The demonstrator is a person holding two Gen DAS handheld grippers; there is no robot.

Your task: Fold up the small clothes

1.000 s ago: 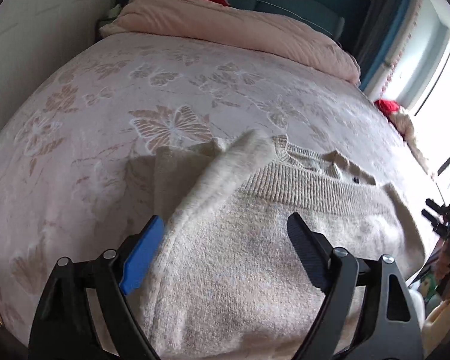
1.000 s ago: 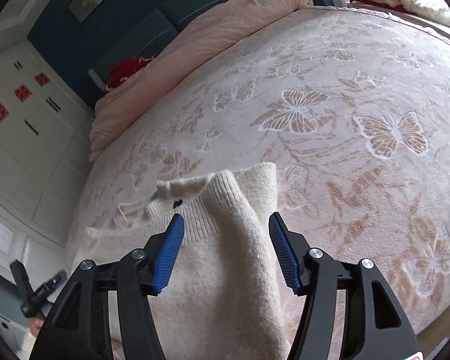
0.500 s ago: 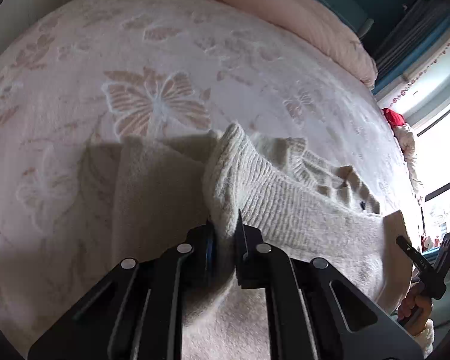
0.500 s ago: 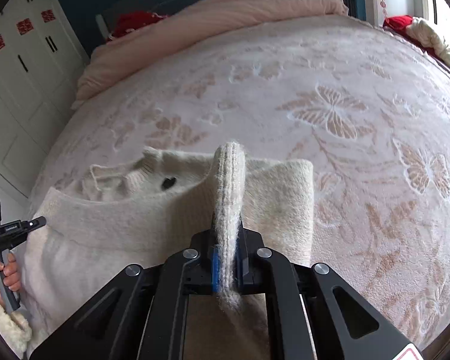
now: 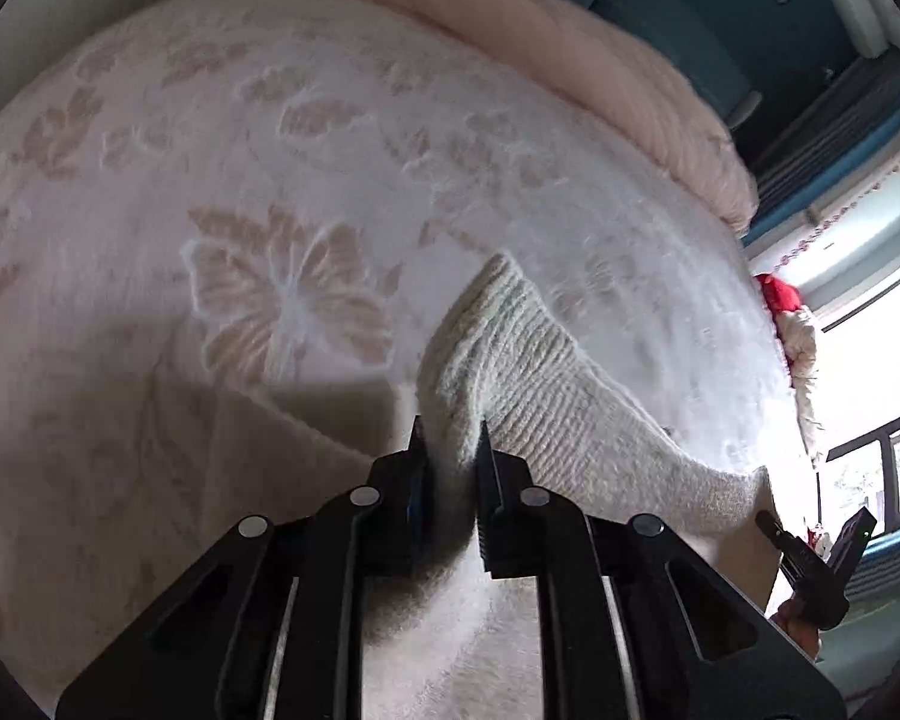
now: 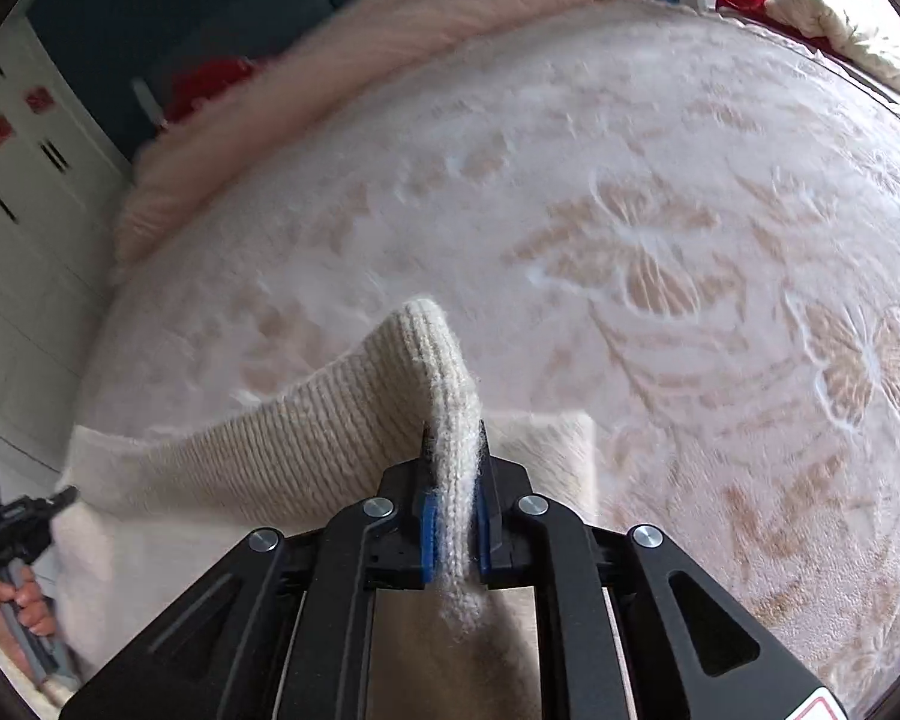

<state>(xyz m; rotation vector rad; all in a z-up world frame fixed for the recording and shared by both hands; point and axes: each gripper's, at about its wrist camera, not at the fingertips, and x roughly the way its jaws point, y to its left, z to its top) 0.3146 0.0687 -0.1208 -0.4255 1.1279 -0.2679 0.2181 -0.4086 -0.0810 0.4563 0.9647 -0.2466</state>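
Garment: we see a cream knitted wool sweater raised off the bed, its ribbed edge stretched between our two tools.
Left hand-held gripper: we have its jaws pinched narrow on one corner of the ribbed edge, which stands up in a peak.
Right hand-held gripper: we have it clamped on the opposite corner, knit squeezed between the blue pads.
Surface: we work over a pale pink bedspread with raised butterfly patterns.
Background: a rolled pink quilt lies at the far edge of the bed.
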